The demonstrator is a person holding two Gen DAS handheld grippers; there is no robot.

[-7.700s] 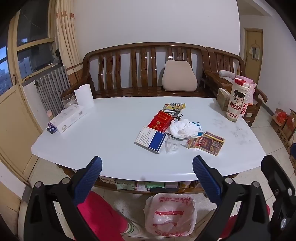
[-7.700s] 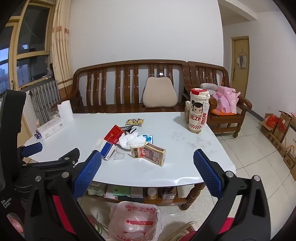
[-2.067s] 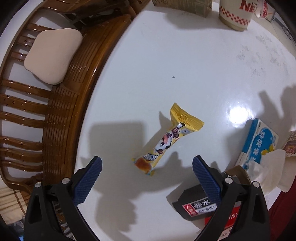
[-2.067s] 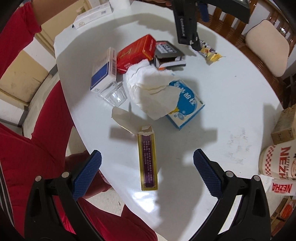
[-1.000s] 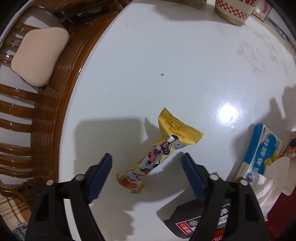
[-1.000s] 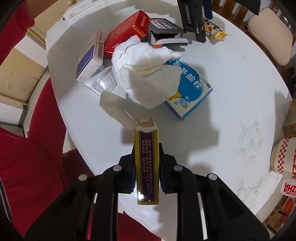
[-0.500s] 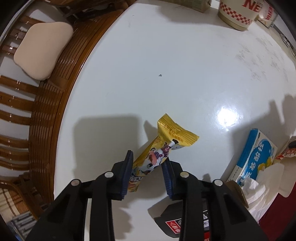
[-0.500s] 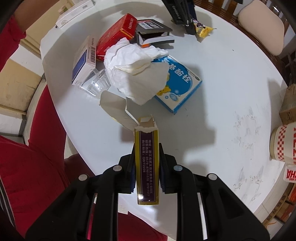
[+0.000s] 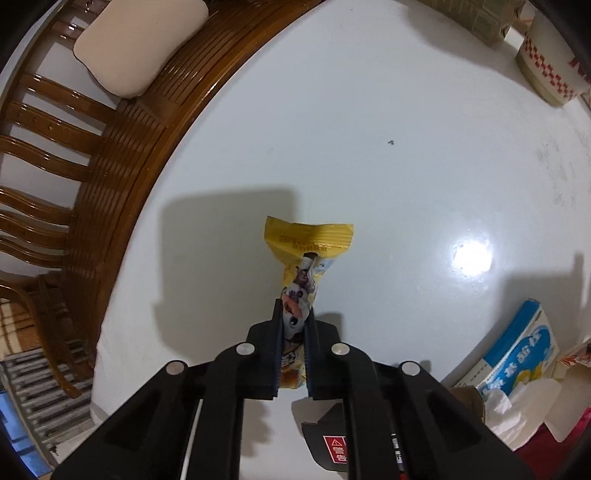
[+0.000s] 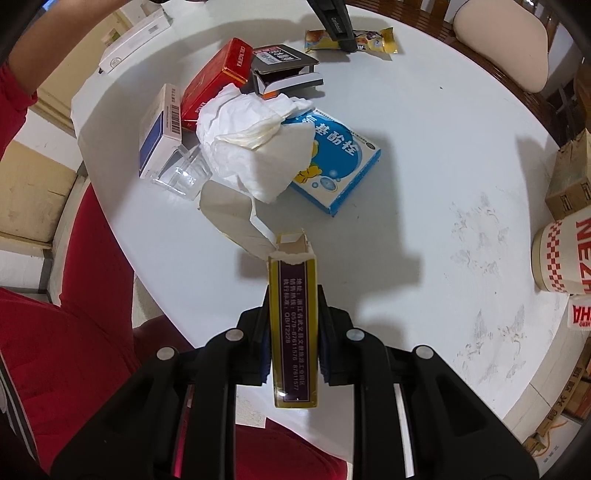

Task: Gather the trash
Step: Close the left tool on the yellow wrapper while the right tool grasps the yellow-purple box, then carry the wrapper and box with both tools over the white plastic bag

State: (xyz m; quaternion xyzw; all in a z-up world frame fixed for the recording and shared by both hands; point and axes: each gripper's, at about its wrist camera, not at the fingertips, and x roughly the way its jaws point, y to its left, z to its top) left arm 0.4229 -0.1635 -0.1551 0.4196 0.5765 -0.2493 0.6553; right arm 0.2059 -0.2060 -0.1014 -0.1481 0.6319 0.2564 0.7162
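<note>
My left gripper [image 9: 293, 321] is shut on a yellow snack wrapper [image 9: 308, 243], whose free end fans out over the white table [image 9: 369, 110]. The wrapper [image 10: 373, 40] and the left gripper's fingers [image 10: 341, 26] also show at the top of the right wrist view. My right gripper [image 10: 291, 295] is shut on an opened gold and purple carton [image 10: 293, 325], held above the table's near edge with its torn flap [image 10: 232, 214] hanging out. A crumpled white tissue [image 10: 251, 144] lies on a blue and white box [image 10: 340, 162].
A red box [image 10: 218, 81], a black box [image 10: 284, 70], a blue and white packet [image 10: 162, 129] and a clear plastic tray [image 10: 183, 173] lie left. A white red-checked tub [image 10: 565, 254] stands right. A wooden bench with a beige cushion [image 9: 136, 48] runs behind the table.
My left gripper closed onto the snack wrapper and has turned it to point straight ahead. My right gripper keeps the carton clamped and has lifted it slightly back from the table.
</note>
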